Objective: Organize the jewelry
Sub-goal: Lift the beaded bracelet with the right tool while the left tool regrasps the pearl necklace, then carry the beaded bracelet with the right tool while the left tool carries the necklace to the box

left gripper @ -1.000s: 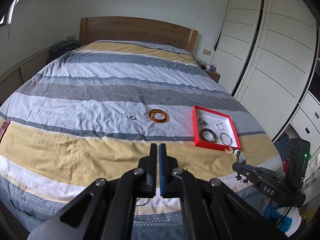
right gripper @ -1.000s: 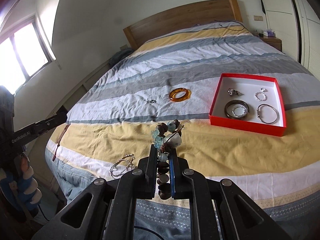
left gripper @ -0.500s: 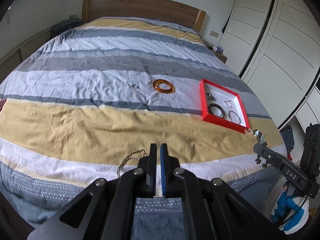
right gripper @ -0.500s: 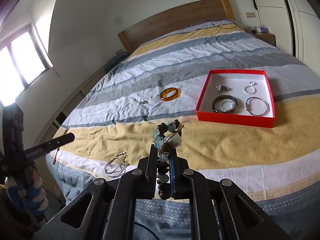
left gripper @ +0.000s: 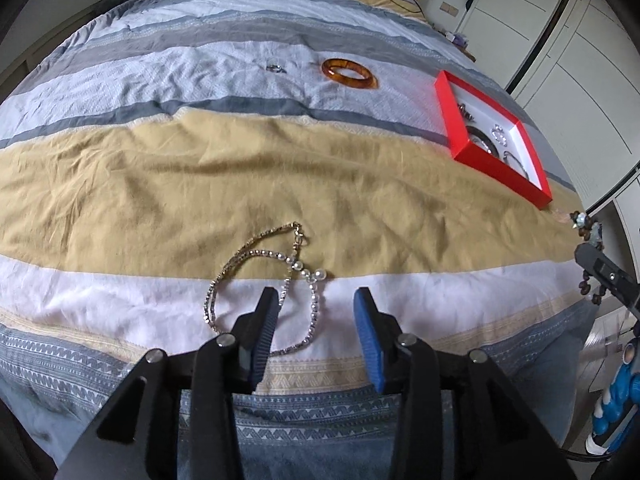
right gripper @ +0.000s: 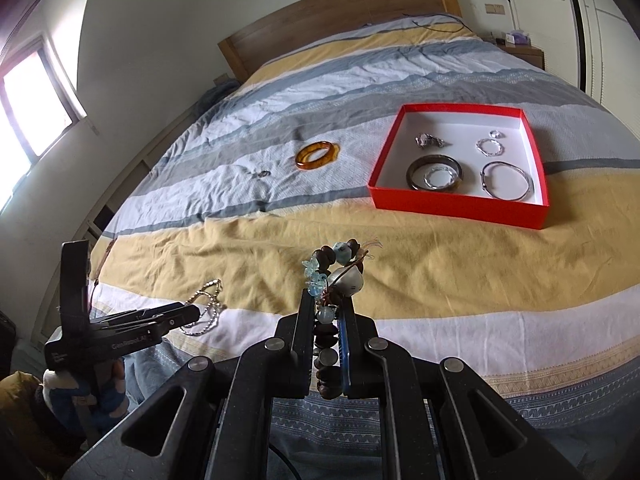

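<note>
My left gripper (left gripper: 316, 300) is open, its jaws low over a silver and pearl chain necklace (left gripper: 276, 272) lying on the bed's near edge; the necklace also shows in the right wrist view (right gripper: 208, 304). My right gripper (right gripper: 326, 304) is shut on a beaded bracelet (right gripper: 336, 268) of brown, blue and white beads, held above the yellow stripe. A red box (right gripper: 464, 200) with a white inside holds several bangles and rings; it also shows in the left wrist view (left gripper: 472, 152). An amber bangle (left gripper: 350, 74) and a small ring (left gripper: 276, 68) lie on the pale stripe.
The striped duvet (left gripper: 200, 168) covers the whole bed, with a wooden headboard (right gripper: 340, 20) at the far end. White wardrobes (left gripper: 580, 40) stand to the right, a window (right gripper: 32, 92) to the left. The left gripper's body (right gripper: 120, 328) shows at lower left in the right wrist view.
My left gripper has opened and dropped down toward the chain necklace at the bed's near edge. My right gripper keeps hold of the beaded bracelet and has barely moved.
</note>
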A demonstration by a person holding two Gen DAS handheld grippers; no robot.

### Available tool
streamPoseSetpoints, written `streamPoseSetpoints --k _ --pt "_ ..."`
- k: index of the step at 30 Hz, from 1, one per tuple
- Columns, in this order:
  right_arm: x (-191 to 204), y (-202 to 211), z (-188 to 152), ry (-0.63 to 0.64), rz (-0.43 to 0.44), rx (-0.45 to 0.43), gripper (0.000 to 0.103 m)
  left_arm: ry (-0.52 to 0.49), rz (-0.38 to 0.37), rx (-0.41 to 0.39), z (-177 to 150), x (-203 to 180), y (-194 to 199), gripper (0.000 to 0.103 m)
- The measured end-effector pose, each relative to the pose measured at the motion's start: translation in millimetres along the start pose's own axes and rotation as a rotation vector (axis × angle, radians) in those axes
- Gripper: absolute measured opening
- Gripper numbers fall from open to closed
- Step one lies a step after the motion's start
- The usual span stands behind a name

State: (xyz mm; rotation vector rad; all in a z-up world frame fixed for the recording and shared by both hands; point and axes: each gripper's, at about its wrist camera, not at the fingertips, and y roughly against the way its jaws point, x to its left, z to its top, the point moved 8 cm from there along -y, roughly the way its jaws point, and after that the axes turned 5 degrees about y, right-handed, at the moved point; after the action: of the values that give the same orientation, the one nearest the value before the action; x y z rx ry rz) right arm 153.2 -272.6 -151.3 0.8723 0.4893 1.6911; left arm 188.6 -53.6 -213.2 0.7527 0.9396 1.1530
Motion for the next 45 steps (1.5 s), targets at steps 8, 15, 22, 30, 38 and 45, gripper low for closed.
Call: streamPoseSetpoints --k 8,15,22,30,38,45 --pt "-13 -9 -6 -0.019 -0.014 0.031 0.011 -0.004 0.050 0.049 -3 8 -31 0.036" --pt "-22 -11 -9 -0.038 -0.014 0.039 0.011 0.028 -0.041 0.067 -2 -1 -35 0.007" --pt "-35 -5 -6 -0.063 -0.010 0.021 0.011 0.160 -0.246 0.051 15 -23 -8 0.007" --pt "-52 3 -1 -0.091 -0.015 0.002 0.011 0.205 -0.417 0.000 57 -66 29 0.007" --pt "-72 8 30 -0.078 -0.028 -0.037 0.011 0.097 -0.460 -0.026 104 -124 44 0.007" --pt "-108 -7 77 -0.070 -0.063 -0.063 0.011 -0.010 -0.479 -0.029 153 -187 20 0.007"
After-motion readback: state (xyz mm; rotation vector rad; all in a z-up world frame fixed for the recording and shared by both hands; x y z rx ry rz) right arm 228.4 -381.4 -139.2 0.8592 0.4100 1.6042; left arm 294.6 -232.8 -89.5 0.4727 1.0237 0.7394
